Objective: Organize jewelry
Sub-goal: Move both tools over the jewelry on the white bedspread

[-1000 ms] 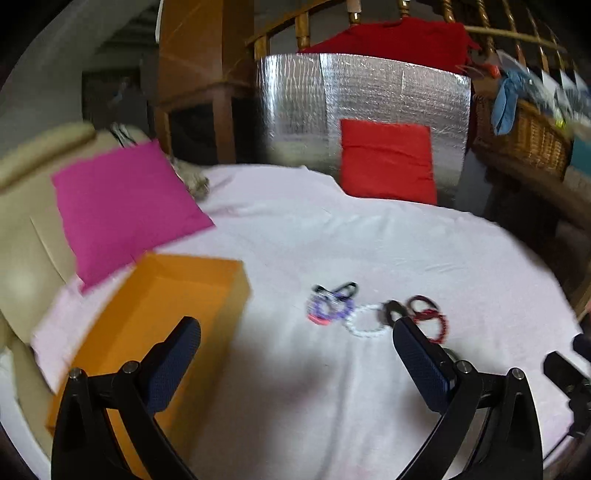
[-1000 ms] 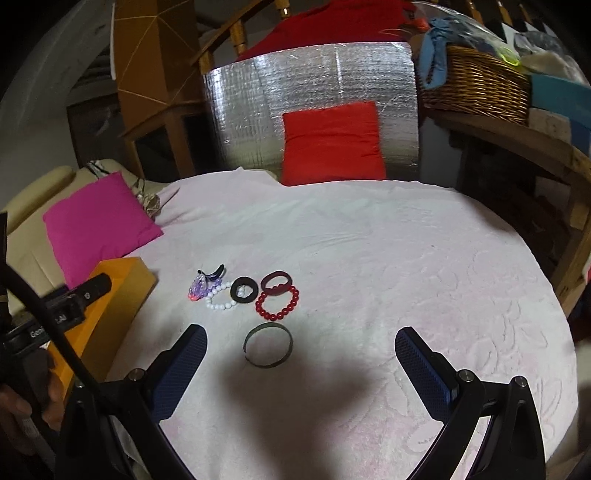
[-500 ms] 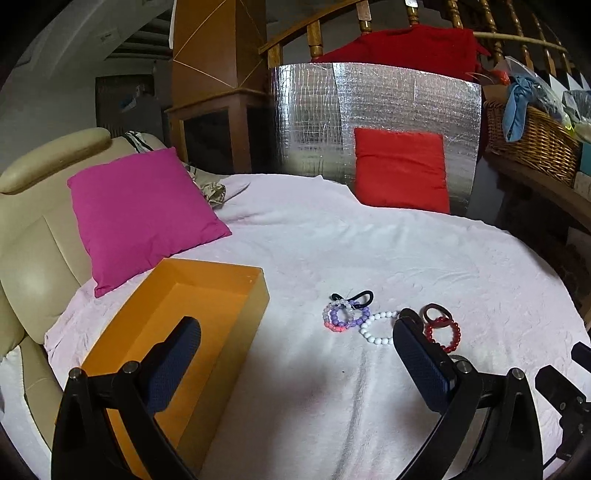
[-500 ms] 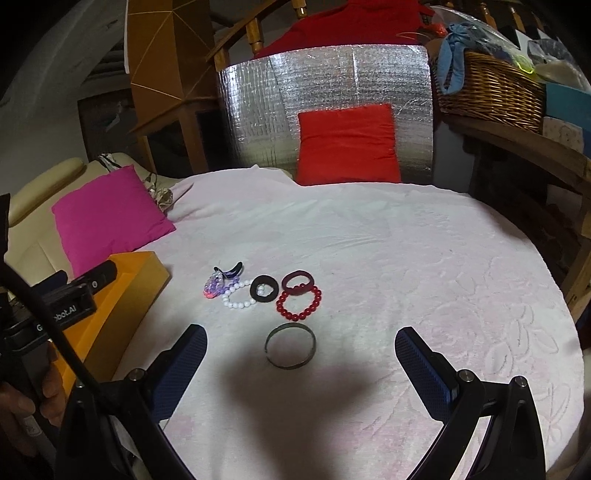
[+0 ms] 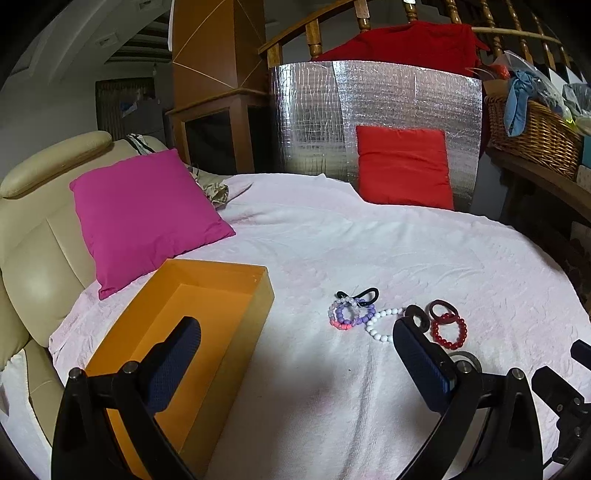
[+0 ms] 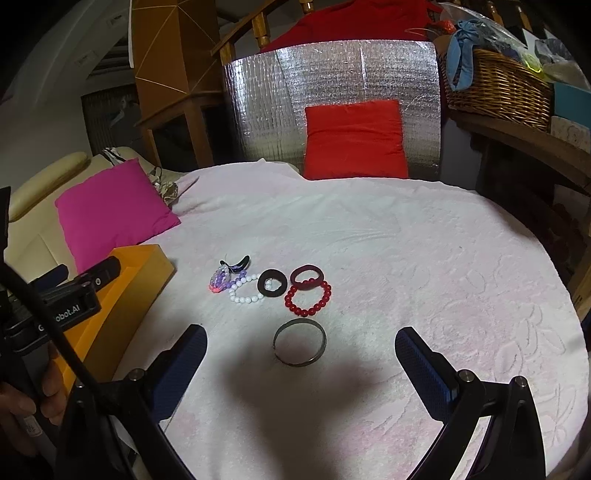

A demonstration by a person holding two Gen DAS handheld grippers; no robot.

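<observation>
Jewelry [image 6: 273,288] now sits nearer both spread, empty grippers – left [image 5: 295,354], right [image 6: 301,362] – than before. Left gripper's label reads partly "obot.AI".

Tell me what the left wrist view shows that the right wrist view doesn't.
Left wrist only: the inside of the orange box, which is bare. Right wrist only: the whole metal bangle, lying apart from the other pieces, plus the hand holding the left gripper. Both show the red bead bracelet, white bead bracelet, pink pillow, and open grippers.

cream sofa [image 5: 33,236] | foil panel [image 5: 373,118] | wooden banister [image 5: 314,33] | dim light
</observation>
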